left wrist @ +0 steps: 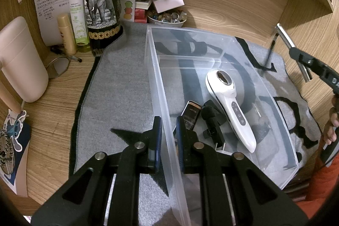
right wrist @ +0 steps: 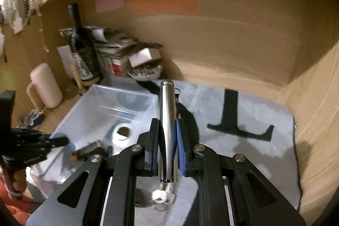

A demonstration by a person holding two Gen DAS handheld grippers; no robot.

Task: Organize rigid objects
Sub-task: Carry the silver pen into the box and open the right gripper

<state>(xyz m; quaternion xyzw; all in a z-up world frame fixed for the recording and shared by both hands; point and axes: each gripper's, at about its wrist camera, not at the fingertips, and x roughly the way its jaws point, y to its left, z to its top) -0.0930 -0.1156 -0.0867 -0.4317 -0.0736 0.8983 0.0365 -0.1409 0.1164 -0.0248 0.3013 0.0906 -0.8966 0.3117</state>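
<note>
A clear plastic bin [left wrist: 273,96] sits on a grey mat [left wrist: 118,88]. Inside lie a white handheld device [left wrist: 231,107], a small dark phone [left wrist: 190,113] and a black clip-on gadget [left wrist: 211,122]. My left gripper [left wrist: 168,130] is shut on the bin's left wall [left wrist: 157,77], one finger on each side. My right gripper [right wrist: 167,139] is shut on a silver metal cylinder [right wrist: 167,120] and holds it above the mat, right of the bin [right wrist: 101,107]. The cylinder also shows in the left wrist view [left wrist: 294,50], far right.
A dark elephant-label bottle [left wrist: 101,3], a green spray bottle [left wrist: 77,7], a beige tube [left wrist: 66,33], papers and a bowl of stones [left wrist: 167,17] crowd the back left corner. A pink mug [left wrist: 19,60] stands left. Wooden walls enclose the desk.
</note>
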